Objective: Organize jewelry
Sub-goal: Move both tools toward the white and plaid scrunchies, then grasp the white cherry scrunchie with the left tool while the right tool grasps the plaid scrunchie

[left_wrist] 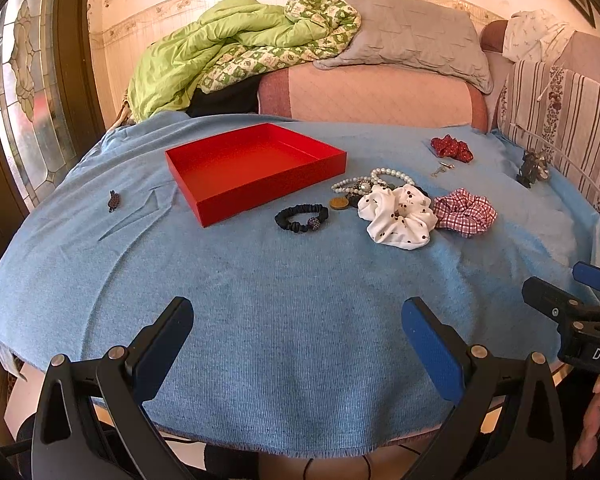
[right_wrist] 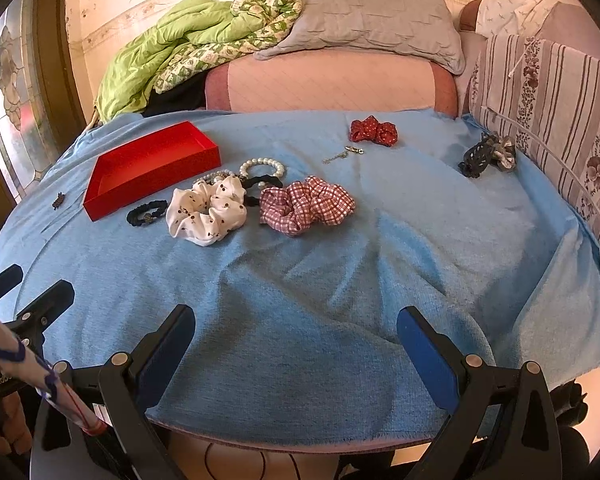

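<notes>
An empty red tray [left_wrist: 204,190] [right_wrist: 100,206] sits on the blue cloth at the far left. Beside it lie a black hair tie [left_wrist: 301,218] [right_wrist: 146,213], a white dotted scrunchie [left_wrist: 398,216] [right_wrist: 206,212], a red checked scrunchie [left_wrist: 466,211] [right_wrist: 306,204], pearl bracelets [left_wrist: 392,175] [right_wrist: 262,167], a gold coin-like piece [left_wrist: 339,203], a small chain [left_wrist: 442,168] [right_wrist: 342,155], and a red dotted scrunchie [left_wrist: 452,147] [right_wrist: 373,131]. My left gripper [left_wrist: 298,338] and right gripper [right_wrist: 296,344] are both open and empty, near the table's front edge.
A small dark clip [left_wrist: 113,200] [right_wrist: 58,201] lies left of the tray. A dark and grey hair piece [left_wrist: 532,166] [right_wrist: 486,155] lies at the far right. Behind the table are a sofa with a green quilt [left_wrist: 204,48] and grey pillow [left_wrist: 412,36].
</notes>
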Demonstrator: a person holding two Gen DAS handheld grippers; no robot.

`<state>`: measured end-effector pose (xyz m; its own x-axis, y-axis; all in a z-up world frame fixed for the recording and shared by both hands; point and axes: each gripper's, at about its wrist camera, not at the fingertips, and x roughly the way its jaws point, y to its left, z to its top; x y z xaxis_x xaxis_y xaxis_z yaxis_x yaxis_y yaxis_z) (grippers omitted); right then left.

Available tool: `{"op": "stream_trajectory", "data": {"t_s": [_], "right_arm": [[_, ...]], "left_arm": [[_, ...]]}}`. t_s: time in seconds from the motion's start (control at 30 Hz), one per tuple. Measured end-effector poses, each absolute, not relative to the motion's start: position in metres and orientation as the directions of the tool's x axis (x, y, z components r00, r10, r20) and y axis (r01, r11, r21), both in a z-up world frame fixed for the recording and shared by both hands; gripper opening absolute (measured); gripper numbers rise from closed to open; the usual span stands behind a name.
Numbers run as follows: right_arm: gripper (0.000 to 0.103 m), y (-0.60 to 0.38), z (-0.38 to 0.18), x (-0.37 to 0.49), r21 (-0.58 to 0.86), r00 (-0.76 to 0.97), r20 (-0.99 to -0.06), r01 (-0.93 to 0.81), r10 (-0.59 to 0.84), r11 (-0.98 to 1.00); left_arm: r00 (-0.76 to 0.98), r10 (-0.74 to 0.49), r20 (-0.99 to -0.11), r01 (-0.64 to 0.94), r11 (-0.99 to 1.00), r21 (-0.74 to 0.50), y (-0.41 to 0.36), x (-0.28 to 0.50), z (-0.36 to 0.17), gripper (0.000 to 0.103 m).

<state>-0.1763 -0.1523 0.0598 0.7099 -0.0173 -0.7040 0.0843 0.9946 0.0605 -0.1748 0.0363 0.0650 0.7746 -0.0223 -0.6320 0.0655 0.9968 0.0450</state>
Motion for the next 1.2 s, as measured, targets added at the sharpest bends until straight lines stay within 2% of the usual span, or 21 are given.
{"op": "stream_trajectory", "data": {"t_s": [0.33, 0.6, 0.73, 0.83, 0.9, 1.2], "right_arm": [[0.103, -0.153, 0.06, -0.175, 0.076, 0.709, -0.705, 0.081, -0.004, 0.994], [0.103, -0.16, 0.058, -0.163, 0.119, 0.696, -0.717, 0.095, 0.02, 0.988], [0.103, -0.169, 0.06, -0.151, 0.152, 0.69, -0.723, 0.123, 0.026, 0.981], [0.103, -0.175, 0.063, -0.136, 0.151, 0.687, -0.726, 0.126, 0.024, 0.981], [0.103, -0.177, 0.066, -0.124, 0.145, 0.688, -0.726, 0.127, 0.018, 0.981], [0.102, -0.186, 0.057, -0.055, 0.164, 0.639, -0.768, 0.14, 0.038, 0.976]], "left_arm": [[0.763, -0.022, -0.646, 0.067, 0.997, 0.045, 0.038, -0.178, 0.063, 0.103], [0.713, -0.127, -0.69, 0.149, 0.988, -0.029, 0.036, -0.159, 0.068, 0.103], [0.682, -0.186, -0.707, 0.205, 0.977, -0.06, 0.026, -0.129, 0.074, 0.102], [0.673, -0.215, -0.708, 0.232, 0.97, -0.074, 0.018, -0.109, 0.077, 0.098], [0.653, -0.244, -0.717, 0.261, 0.961, -0.09, 0.012, -0.092, 0.077, 0.091], [0.575, -0.282, -0.768, 0.321, 0.941, -0.105, -0.013, -0.022, 0.056, 0.091]]}}
